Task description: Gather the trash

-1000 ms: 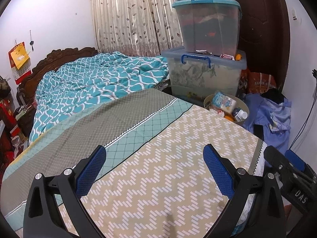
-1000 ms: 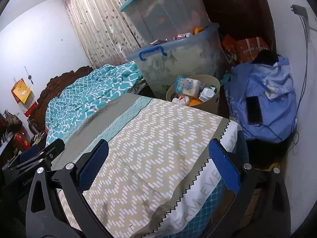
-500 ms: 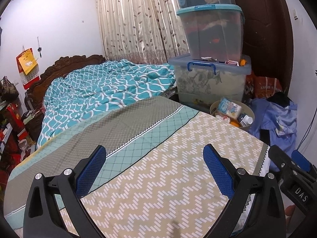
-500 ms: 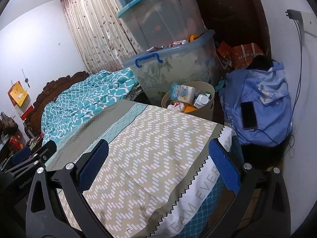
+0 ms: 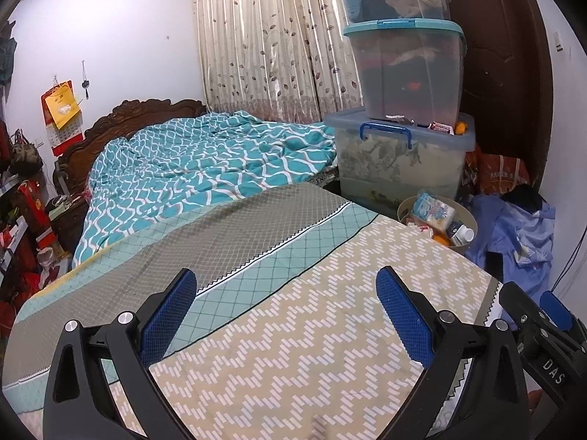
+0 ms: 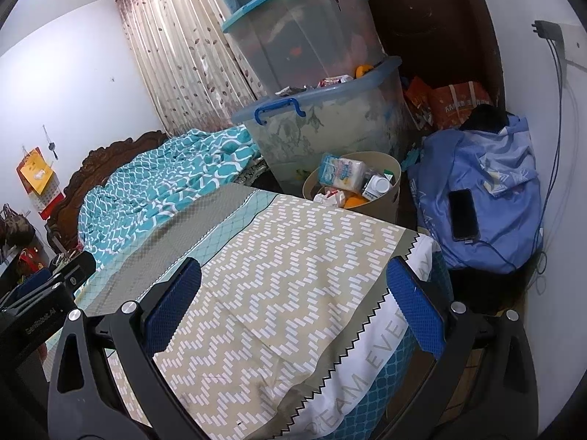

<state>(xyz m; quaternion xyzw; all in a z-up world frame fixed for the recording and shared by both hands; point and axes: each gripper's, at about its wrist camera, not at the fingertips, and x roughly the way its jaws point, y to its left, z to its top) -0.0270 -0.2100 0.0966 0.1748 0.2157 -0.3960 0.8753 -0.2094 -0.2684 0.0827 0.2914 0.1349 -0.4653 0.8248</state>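
A small bedroom with white walls, a leaf-patterned curtain (image 5: 271, 44) at the back and a dark wooden door (image 5: 506, 73) to the right. A bed fills most of the floor; its near end is covered by a bedspread (image 5: 293, 330) with a tan and white zigzag pattern, a teal band and a grey section, and a rumpled teal quilt (image 5: 205, 168) lies toward the carved headboard (image 5: 124, 117).

Past the far corner of the bed stands a stack of clear plastic storage boxes (image 5: 403, 117), the lowest with a blue handle. Just in front of that stack, on the floor beside the bed, sits a round beige trash bin (image 6: 389, 198). It is full — a soft plastic packet (image 6: 341, 172), a small white bottle (image 6: 378, 185) and something orange show above its rim. To the right of the bin lies a heap of blue fabric (image 6: 484, 190) with a dark phone (image 6: 463, 214) resting on top, a cable running from it.

The left gripper (image 5: 286, 315) hovers above the bedspread, its blue-padded fingers spread wide with nothing between them. The right gripper (image 6: 293, 308) hangs over the bed's near corner, its fingers likewise spread wide and empty. Each gripper appears at the edge of the other's camera view — they are side by side.
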